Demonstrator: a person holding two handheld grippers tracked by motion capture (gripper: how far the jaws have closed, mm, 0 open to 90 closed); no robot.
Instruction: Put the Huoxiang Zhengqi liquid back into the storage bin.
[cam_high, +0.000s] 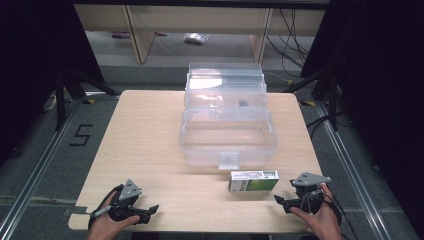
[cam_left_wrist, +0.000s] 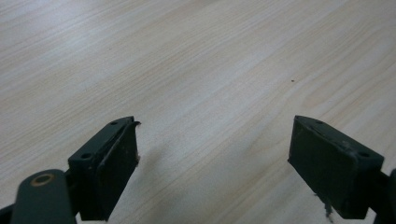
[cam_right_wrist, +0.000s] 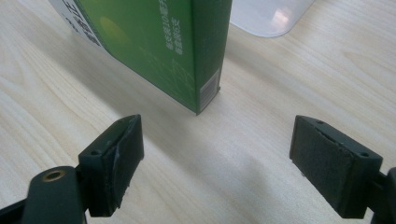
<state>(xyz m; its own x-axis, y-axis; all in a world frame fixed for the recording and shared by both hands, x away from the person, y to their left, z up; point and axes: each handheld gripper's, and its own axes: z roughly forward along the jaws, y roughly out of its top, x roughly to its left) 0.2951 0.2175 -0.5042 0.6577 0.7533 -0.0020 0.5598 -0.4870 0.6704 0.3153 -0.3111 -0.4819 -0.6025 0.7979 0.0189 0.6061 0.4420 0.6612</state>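
Observation:
A green and white carton (cam_high: 253, 181) lies on the wooden table (cam_high: 150, 135), just in front of a clear plastic storage box (cam_high: 227, 131) whose lid stands open at the back. My right gripper (cam_high: 281, 201) rests at the table's front right, a short way right of the carton. In the right gripper view the carton (cam_right_wrist: 159, 46) stands a little ahead of the right gripper (cam_right_wrist: 215, 158), whose jaws are wide apart with nothing between them. My left gripper (cam_high: 150, 210) sits at the front left, far from the carton. In the left gripper view the left gripper (cam_left_wrist: 212, 156) is open over bare wood.
The clear box has a small latch (cam_high: 228, 160) on its front wall and a small dark item (cam_high: 243, 104) in its upper tray. Grey floor with a marked "5" (cam_high: 80, 135) surrounds the table. Shelving legs and cables stand beyond the far edge.

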